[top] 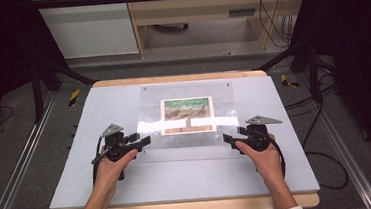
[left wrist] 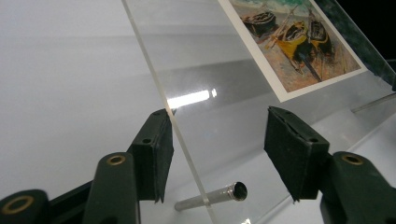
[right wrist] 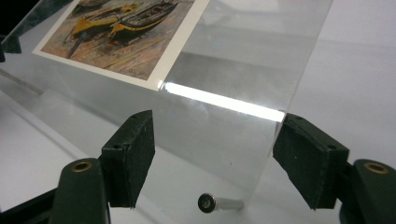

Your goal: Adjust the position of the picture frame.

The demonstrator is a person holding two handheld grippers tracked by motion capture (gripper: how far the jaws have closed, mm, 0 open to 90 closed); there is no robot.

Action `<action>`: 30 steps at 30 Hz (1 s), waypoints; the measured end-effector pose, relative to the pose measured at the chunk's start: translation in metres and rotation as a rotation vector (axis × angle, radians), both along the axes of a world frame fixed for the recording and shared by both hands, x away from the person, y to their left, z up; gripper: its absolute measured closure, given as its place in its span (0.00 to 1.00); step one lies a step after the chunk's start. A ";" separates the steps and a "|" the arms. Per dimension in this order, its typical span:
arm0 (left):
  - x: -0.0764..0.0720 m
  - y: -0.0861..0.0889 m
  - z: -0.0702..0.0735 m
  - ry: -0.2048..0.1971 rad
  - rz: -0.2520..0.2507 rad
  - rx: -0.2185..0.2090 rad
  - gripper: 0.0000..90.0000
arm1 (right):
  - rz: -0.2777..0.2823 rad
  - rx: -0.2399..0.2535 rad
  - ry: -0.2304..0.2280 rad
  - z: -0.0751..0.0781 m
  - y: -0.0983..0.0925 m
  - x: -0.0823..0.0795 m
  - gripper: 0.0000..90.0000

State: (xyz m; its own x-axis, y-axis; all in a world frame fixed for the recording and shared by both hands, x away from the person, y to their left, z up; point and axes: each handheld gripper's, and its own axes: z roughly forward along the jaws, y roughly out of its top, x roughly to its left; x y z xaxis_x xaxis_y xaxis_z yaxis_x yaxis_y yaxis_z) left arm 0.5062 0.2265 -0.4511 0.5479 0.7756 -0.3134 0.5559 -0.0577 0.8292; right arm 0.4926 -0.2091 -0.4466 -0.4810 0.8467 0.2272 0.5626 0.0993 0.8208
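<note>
Two grippers flank one clear acrylic sheet (top: 189, 115) bearing a boat picture (top: 187, 115), its long axis running between them: left gripper (top: 144, 141) jaws apart astride its left edge, right gripper (top: 229, 140) likewise at its right edge, equally near.

One clear acrylic sheet (top: 186, 112) lies on one white-topped desk (top: 104, 181), with one printed picture of beached boats (top: 187, 115). Each claw view shows one short silver metal standoff (left wrist: 212, 196) (right wrist: 219, 203). Two black claws are present, one left claw (top: 143, 141) and one right claw (top: 230, 140).
</note>
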 end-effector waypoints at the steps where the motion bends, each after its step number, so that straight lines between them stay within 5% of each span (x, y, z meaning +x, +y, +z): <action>1: -0.001 0.000 0.000 -0.001 0.001 0.005 0.48 | 0.003 -0.007 -0.004 0.000 0.000 -0.002 0.34; 10: -0.016 -0.001 0.004 -0.019 0.014 0.054 0.54 | 0.008 -0.078 -0.030 0.004 0.001 -0.018 0.41; 30: -0.035 -0.001 0.002 -0.037 0.053 0.053 0.62 | -0.016 -0.104 -0.057 0.003 0.000 -0.035 0.53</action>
State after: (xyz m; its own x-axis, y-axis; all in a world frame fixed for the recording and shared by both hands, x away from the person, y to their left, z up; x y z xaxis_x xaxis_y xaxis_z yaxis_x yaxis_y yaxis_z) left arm 0.4713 0.2257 -0.4492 0.5162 0.8187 -0.2515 0.5285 -0.0734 0.8458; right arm 0.4574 -0.2089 -0.4436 -0.4768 0.8720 0.1109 0.5176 0.1765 0.8372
